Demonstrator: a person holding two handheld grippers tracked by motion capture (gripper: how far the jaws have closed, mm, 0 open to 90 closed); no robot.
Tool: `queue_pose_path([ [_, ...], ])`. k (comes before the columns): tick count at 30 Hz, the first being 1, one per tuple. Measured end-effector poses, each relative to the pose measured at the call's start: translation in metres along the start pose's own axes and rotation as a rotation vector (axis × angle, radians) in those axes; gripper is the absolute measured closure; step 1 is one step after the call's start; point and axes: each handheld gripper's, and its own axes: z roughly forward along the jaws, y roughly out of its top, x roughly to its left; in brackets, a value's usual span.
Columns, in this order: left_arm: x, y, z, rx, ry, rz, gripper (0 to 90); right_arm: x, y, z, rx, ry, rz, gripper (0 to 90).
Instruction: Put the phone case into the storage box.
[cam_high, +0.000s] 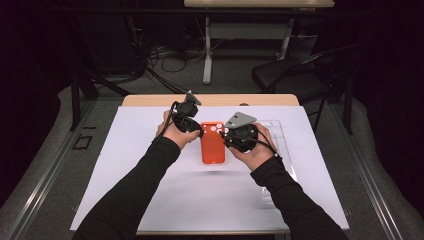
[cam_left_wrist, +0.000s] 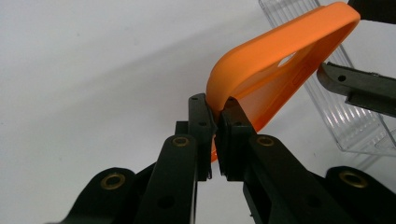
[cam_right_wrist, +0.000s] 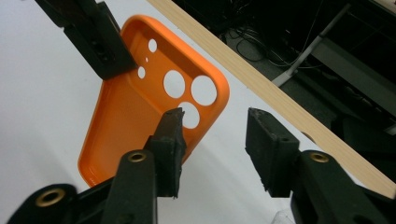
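Up close, left gripper pinches orange case.

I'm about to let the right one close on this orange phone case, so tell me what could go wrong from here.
1. The left gripper pinches only the thin rim of the orange phone case; soft-looking rim might slip or fold.
2. The right gripper is open, one jaw over a camera cutout; closing there could snag the hole.
3. The clear plastic tray lies close beside; a dropped case might hit it.
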Motion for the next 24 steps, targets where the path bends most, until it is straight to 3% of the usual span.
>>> queue_pose_path([
  [10, -0.0052, 0.0006, 0.0069, 0.023, 0.012, 0.010, 85.7, 0.0030, 0.0037, 0.0028, 0.011, -0.030, -0.049, 68.1],
  [24, -0.0095, -0.0002, 0.0095, 0.032, 0.019, 0.022, 85.7, 0.0021, 0.0067, 0.0061, 0.050, -0.025, 0.011, 75.4],
])
